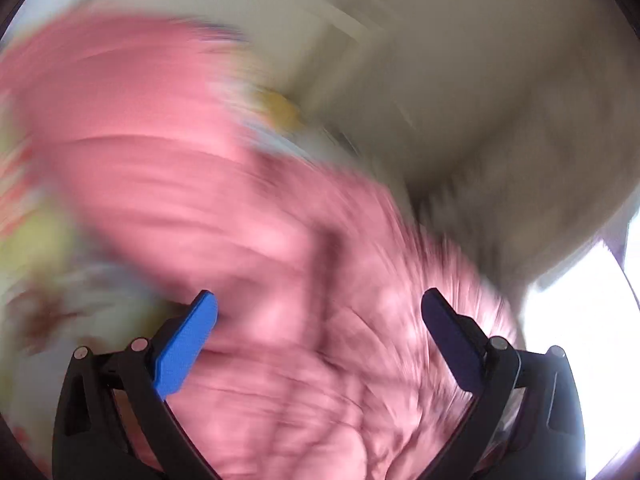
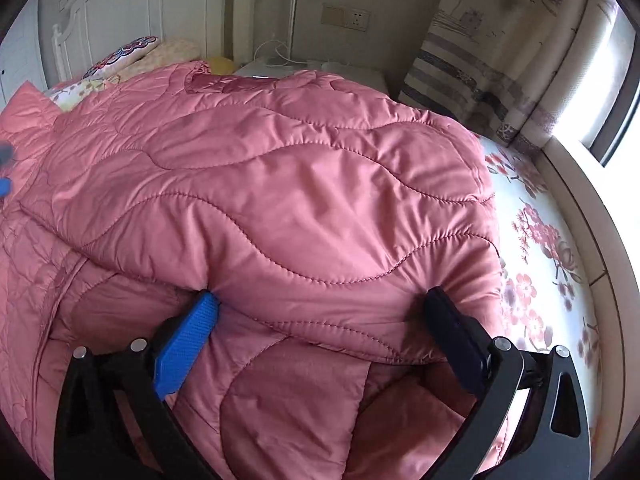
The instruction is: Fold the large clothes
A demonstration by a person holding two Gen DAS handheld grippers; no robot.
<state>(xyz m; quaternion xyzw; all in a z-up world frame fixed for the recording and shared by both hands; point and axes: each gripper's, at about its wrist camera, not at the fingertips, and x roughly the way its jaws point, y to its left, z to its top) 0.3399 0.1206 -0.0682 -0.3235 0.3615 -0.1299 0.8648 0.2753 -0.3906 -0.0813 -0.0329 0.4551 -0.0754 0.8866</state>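
A large pink quilted coat [image 2: 280,184] lies on a bed, with one part folded over the rest. My right gripper [image 2: 320,300] is open, its jaws wide apart and straddling the folded edge near me, with nothing clamped. In the left wrist view, which is heavily motion-blurred, my left gripper [image 1: 320,304] is open over the pink coat [image 1: 280,320], its jaws wide apart and empty. A bit of blue at the far left of the right wrist view [image 2: 4,186] looks like the left gripper.
The bed has a floral sheet [image 2: 536,248] showing to the right of the coat. Pillows [image 2: 132,56] lie at the head by a white headboard. A white bedside table [image 2: 320,72], a patterned curtain [image 2: 500,60] and a window ledge [image 2: 592,208] stand behind and to the right.
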